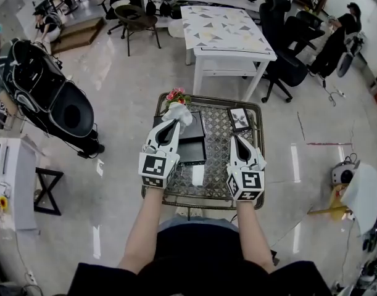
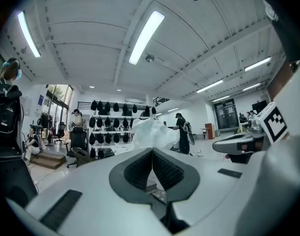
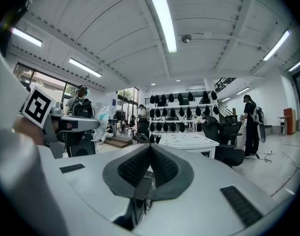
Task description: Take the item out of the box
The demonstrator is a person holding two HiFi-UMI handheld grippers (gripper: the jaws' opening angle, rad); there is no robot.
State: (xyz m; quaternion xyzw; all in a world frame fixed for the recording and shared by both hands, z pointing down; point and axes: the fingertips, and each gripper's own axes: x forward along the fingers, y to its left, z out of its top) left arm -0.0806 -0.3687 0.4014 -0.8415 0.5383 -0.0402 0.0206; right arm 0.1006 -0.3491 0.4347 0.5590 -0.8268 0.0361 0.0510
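The wire table (image 1: pixel 220 165) holds a black box (image 1: pixel 193 145). The left gripper (image 1: pixel 174 123) has its jaws shut tight, and they seem to pinch a white crumpled thing (image 1: pixel 181 112) just over the box's far edge. The right gripper (image 1: pixel 234 139) is shut too, with nothing in it. I think the thing is coming out of the box. Next it needs a free spot to be put down.

No legible words, brands or numbers were noted in any view. Square black-and-white coded markers (image 1: pixel 155 165) are carried on the cubes of the left tongs (image 1: pixel 174 122) and the right tongs (image 1: pixel 233 137). These are patterns only, with no letters or digits. A small blue sign (image 2: pixel 40 100) is seen on a far wall in the left gripper view, too small to be read.
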